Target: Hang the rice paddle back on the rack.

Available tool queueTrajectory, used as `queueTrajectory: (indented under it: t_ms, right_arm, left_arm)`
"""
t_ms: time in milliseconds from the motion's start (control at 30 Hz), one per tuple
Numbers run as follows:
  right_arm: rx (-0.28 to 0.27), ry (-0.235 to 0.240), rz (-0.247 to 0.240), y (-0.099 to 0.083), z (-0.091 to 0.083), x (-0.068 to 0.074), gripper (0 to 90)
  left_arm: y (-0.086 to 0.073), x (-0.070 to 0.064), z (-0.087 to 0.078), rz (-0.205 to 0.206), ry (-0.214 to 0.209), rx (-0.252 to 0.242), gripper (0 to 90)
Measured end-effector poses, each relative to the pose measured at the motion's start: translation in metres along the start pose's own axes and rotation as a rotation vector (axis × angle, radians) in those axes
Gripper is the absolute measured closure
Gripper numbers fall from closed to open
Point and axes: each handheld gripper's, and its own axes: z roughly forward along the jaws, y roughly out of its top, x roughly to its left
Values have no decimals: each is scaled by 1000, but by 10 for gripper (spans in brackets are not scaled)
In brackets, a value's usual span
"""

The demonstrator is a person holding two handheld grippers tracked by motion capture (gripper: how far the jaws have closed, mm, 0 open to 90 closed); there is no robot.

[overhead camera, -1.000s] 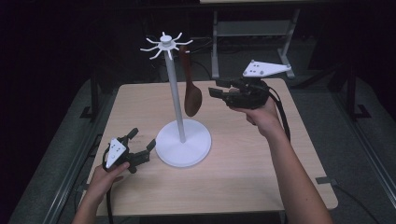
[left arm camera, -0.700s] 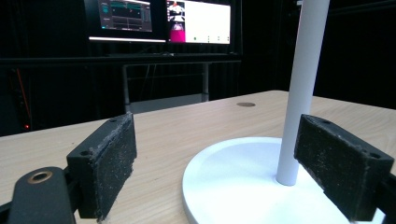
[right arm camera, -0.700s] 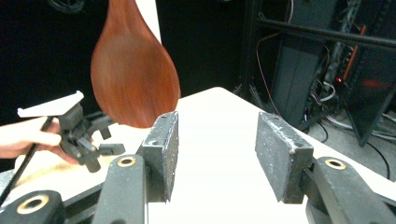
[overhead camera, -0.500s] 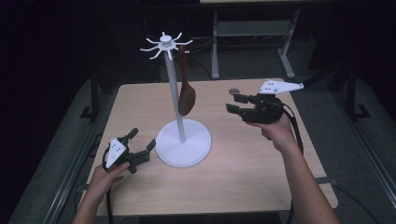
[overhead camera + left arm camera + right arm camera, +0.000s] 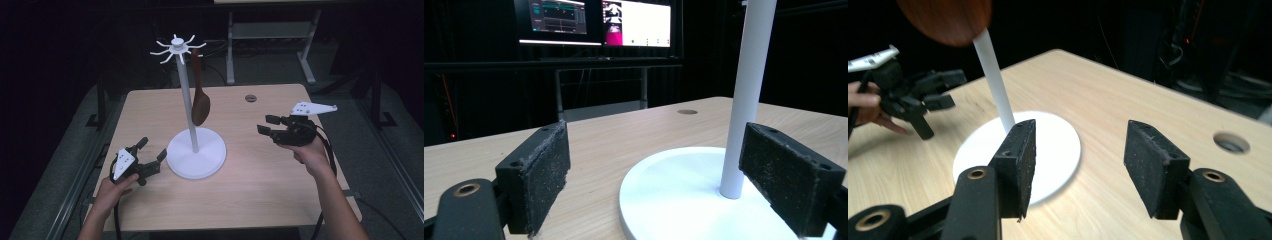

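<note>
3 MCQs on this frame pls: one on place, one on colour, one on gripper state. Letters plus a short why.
1. Where is the wooden spoon?
A. flat on the table
B. hanging from the stand's top hooks
C. in the right gripper

2. What colour is the stand?
A. white
B. black
C. red

3. How do the right gripper's jaws stand?
A. shut on the spoon
B. shut on nothing
C. open, holding nothing

Key:
1 B: the wooden spoon hangs beside the pole of the stand, bowl down, off the table.
2 A: base, pole and hook ring are all white.
3 C: the right gripper shows a wide gap between its pads with bare table in it; the left gripper is open too, by the base.
</note>
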Motion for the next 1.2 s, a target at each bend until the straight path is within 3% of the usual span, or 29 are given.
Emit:
queueTrajectory:
  t_ms: [400,900,1200]
  right_arm:
    - [69,-50,40,-45,-12,-10,429]
    - [141,-127,100,-115,-26,-17,382]
    - [191,-148,123,-132,-23,-22,385]
  left_arm:
    - [0,0,-1,13,-1,0,125]
    - [0,0,-1,22,-1,-5,125]
    - [0,-1,-2,22,1,-8,125]
